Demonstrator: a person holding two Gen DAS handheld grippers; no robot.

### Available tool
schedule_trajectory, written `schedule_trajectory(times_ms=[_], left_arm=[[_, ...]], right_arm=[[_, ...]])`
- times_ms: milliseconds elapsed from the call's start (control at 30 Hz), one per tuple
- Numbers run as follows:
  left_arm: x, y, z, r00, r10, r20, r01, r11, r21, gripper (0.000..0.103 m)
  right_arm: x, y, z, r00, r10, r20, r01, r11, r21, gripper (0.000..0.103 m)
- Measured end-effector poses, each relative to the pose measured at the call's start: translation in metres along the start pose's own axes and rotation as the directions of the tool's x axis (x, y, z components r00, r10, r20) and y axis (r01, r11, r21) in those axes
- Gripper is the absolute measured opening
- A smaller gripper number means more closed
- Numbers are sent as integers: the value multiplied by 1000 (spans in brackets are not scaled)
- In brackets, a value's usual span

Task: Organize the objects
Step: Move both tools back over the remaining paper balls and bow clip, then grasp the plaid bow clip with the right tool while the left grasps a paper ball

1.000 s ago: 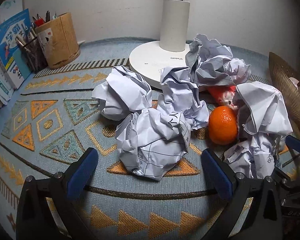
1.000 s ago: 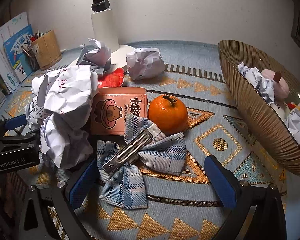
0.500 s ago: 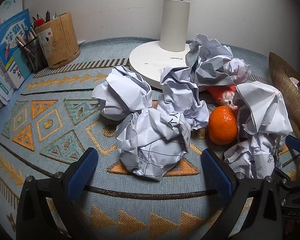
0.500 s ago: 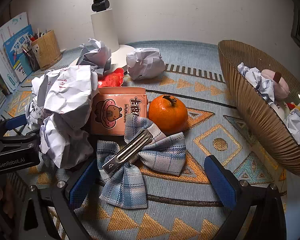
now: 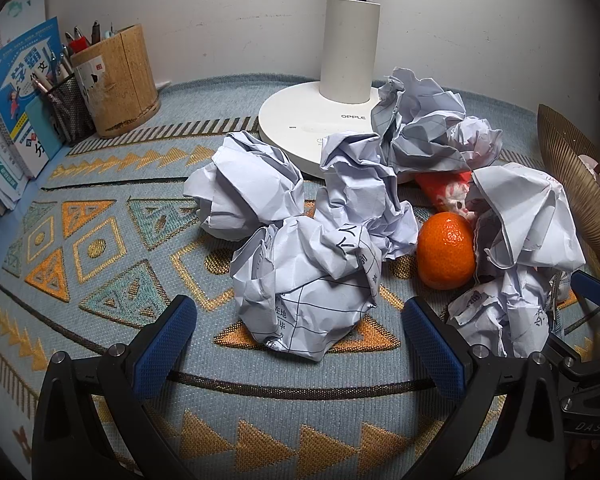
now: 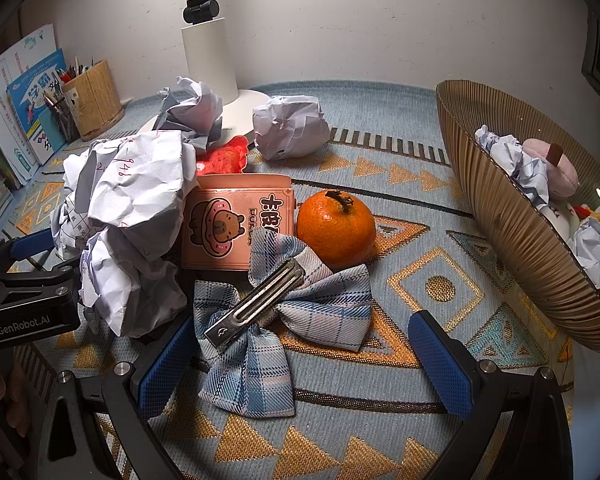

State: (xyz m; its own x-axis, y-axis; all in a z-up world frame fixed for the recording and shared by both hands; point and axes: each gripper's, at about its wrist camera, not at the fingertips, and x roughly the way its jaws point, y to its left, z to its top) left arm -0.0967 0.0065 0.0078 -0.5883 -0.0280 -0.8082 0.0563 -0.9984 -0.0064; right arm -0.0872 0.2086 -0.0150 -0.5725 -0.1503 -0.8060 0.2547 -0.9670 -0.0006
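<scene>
Both tools are spread wide with nothing held: the left gripper (image 5: 296, 336) is framed around a crumpled paper ball (image 5: 306, 294), the right gripper (image 6: 300, 354) around the plaid bow clip (image 6: 280, 320). The orange (image 6: 335, 226) is half hidden behind paper from the left. The basket (image 6: 500, 208) is cut off at the edge.

Crumpled white paper balls (image 5: 308, 292), creased and matt, are seen on a coarsely woven cloth mat (image 5: 100, 248) with glinting gold thread. A smooth, matt white plastic finish is shown by the lamp base (image 5: 300, 128). A dimpled, slightly glossy peel is shown by the orange (image 6: 336, 226). Soft plaid cloth is backed by a shiny metal clip on the bow (image 6: 288, 320). A ribbed, metallic-gold sheen is carried by the basket (image 6: 500, 208), and rough wood by the pen holder (image 5: 116, 80).
</scene>
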Motion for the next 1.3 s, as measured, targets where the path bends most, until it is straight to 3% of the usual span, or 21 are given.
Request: schedule_trajectory(times_ms=[1167, 1233, 1267, 1300], left_arm=[[0, -1, 0, 1000, -1, 0, 1, 1000, 0, 103], [1, 0, 0, 1000, -5, 1, 5, 1000, -2, 103], [0, 0, 0, 1000, -11, 6, 11, 1000, -5, 98], [-4, 1, 1, 1000, -8, 26, 8, 1000, -10, 70]], right_arm=[[-1, -1, 1, 1000, 4, 3, -4, 1000, 3, 102], [-7, -4, 0, 1000, -3, 28, 2, 1000, 16, 78], [-10, -6, -1, 999, 3, 47, -4, 1000, 23, 56], [-12, -8, -2, 998, 17, 58, -19, 999, 28, 38]])
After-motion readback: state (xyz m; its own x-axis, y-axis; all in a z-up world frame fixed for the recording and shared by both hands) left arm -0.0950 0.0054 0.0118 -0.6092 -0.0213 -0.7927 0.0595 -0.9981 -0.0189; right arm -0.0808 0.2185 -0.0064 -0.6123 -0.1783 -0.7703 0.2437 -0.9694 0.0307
